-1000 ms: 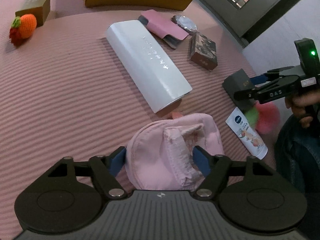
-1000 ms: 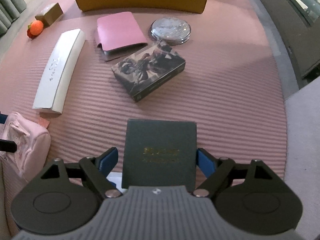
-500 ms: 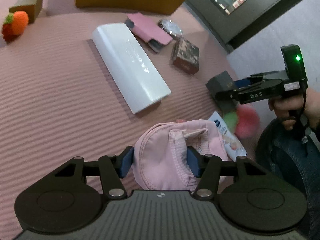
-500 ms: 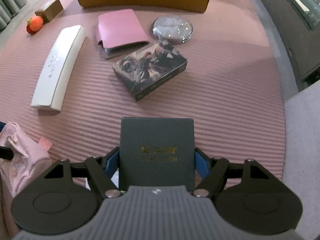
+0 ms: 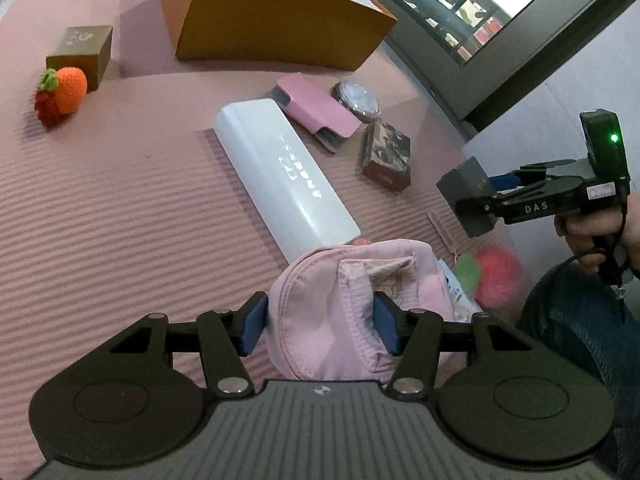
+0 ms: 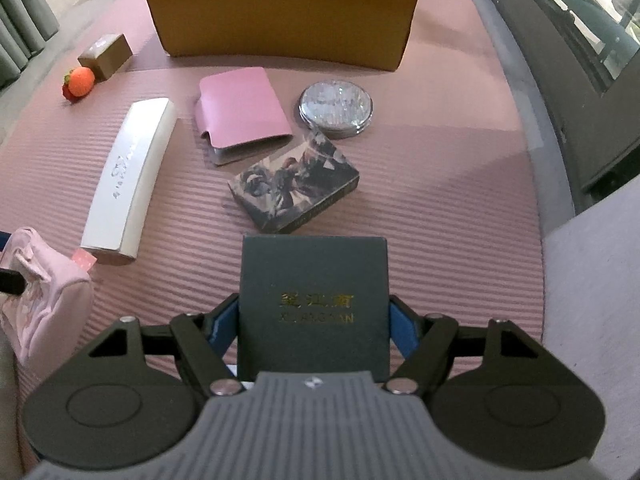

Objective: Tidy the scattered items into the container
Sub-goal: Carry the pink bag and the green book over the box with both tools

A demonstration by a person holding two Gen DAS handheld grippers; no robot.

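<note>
Both tools grip: pink pouch (image 5: 344,304), dark box (image 6: 314,300).

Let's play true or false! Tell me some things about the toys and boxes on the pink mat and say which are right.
1. The left gripper squeezes a pink pouch. True.
2. The right gripper holds a white box. False: it holds a dark box.
3. The knitted orange fruit lies inside the orange container. False: it lies on the mat.
4. The round silver tin sits beside the pink case. True.
</note>
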